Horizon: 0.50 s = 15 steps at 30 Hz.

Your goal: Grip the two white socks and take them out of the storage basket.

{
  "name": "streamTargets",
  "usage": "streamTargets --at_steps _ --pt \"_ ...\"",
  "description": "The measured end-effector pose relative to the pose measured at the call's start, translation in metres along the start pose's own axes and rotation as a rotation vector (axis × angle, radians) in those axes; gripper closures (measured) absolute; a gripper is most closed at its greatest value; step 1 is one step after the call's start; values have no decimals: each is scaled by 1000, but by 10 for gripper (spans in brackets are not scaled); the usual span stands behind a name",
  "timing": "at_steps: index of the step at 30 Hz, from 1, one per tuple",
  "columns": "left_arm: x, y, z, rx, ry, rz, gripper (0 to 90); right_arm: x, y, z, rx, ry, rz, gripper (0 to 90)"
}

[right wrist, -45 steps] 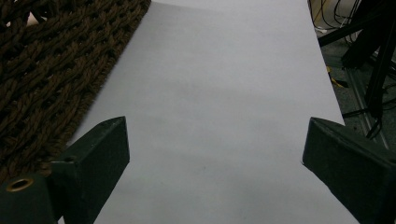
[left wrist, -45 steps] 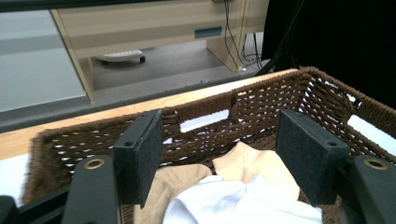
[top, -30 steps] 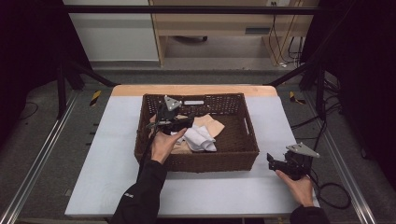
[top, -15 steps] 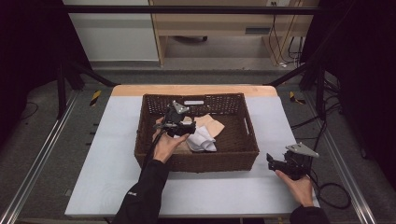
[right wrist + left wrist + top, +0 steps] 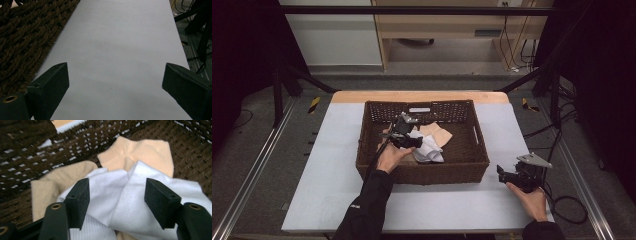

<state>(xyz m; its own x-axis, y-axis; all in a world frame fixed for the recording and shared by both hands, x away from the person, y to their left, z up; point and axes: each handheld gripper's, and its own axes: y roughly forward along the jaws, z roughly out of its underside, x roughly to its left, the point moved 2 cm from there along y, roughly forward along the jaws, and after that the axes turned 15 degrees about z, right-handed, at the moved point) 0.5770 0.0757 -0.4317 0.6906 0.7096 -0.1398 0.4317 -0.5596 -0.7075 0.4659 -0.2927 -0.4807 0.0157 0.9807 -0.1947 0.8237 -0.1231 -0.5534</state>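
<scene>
High view: dark wicker basket (image 5: 472, 162) sits at the middle of the grey bench (image 5: 322, 195), toward its far side. Left tongs (image 5: 408, 141) are inside the basket, left of centre, over a pile of cloth: a white cloth (image 5: 429, 150) with a peach cloth (image 5: 438, 134) just beyond it to the far right. Right tongs (image 5: 501, 174) rest near the bench's near right corner, well apart from the basket.

Left gripper view: jaws released, spread to either side of the white cloth (image 5: 117, 200), which lies crumpled between and below them; whether the pads touch it, cannot tell. Peach cloth (image 5: 150, 155) behind it, a tan cloth (image 5: 47, 190) at left, basket weave all round.

Right gripper view: jaws released, wide apart over bare bench (image 5: 120, 50); basket wall (image 5: 25, 37) at left
</scene>
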Motion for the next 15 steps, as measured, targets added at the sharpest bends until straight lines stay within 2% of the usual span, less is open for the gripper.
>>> streamTargets --at_steps 5,6,7,8,9,12,15 --pt "-1 2 1 40 -7 19 519 0 1 0 6 0 -1 74" --pt "-2 3 1 57 -10 30 558 1 0 0 7 1 -2 74" --pt "-2 4 1 68 -12 37 558 1 0 0 7 0 -2 74" --pt "-3 5 1 99 -18 51 620 1 1 0 10 2 -3 74" --pt "-3 6 2 113 -23 56 642 1 0 0 9 2 -4 74" --pt "-2 6 2 137 -31 66 693 1 0 0 7 1 -4 75" --pt "-2 5 2 151 -40 73 820 0 0 0 7 1 -4 75"
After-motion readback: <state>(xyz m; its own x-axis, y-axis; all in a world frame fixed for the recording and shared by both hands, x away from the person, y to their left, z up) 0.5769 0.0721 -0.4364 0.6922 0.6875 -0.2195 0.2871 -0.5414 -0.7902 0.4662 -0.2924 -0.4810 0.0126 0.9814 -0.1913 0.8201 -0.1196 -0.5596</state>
